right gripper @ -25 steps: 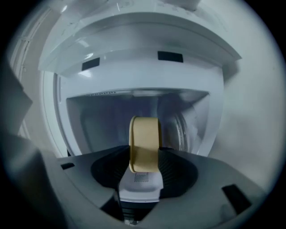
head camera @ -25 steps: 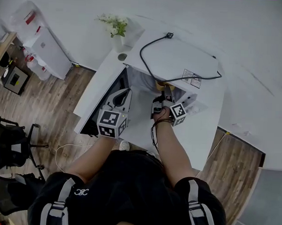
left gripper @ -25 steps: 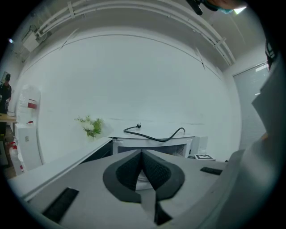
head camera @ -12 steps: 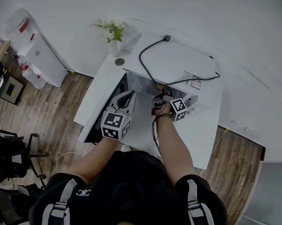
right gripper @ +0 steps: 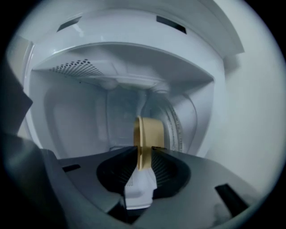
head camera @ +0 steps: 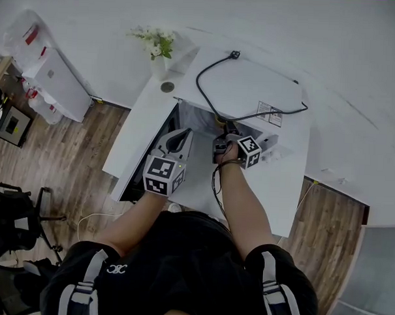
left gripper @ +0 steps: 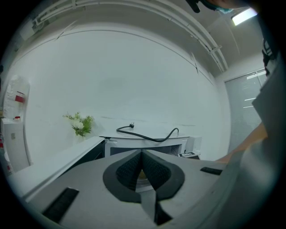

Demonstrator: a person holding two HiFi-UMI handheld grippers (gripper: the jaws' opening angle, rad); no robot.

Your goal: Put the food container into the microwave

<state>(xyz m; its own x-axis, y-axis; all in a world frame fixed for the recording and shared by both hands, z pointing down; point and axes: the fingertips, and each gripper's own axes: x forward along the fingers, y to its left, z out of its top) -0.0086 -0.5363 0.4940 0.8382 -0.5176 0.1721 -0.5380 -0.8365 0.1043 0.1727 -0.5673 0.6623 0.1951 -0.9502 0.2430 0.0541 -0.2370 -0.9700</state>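
Observation:
The white microwave (head camera: pixel 253 84) stands on a white table with its door (head camera: pixel 141 137) swung open to the left. My right gripper (head camera: pixel 223 131) reaches into the cavity opening. In the right gripper view it (right gripper: pixel 144 151) is shut on the rim of the tan food container (right gripper: pixel 147 134), with the white cavity (right gripper: pixel 85 112) and the glass turntable (right gripper: pixel 181 129) just beyond. My left gripper (head camera: pixel 180 136) hovers in front of the open door, jaws shut with nothing between them (left gripper: pixel 142 155). The microwave (left gripper: pixel 147 144) lies ahead of it.
A black power cable (head camera: pixel 211 66) lies coiled on the microwave's top. A vase of flowers (head camera: pixel 157 41) stands at the table's back left corner. The table's bare top (head camera: pixel 274 189) extends to the right. White cabinets (head camera: pixel 51 69) stand on the wooden floor to the left.
My right gripper has edged a little farther toward the cavity with the container. The left gripper has shifted slightly right and has stayed shut.

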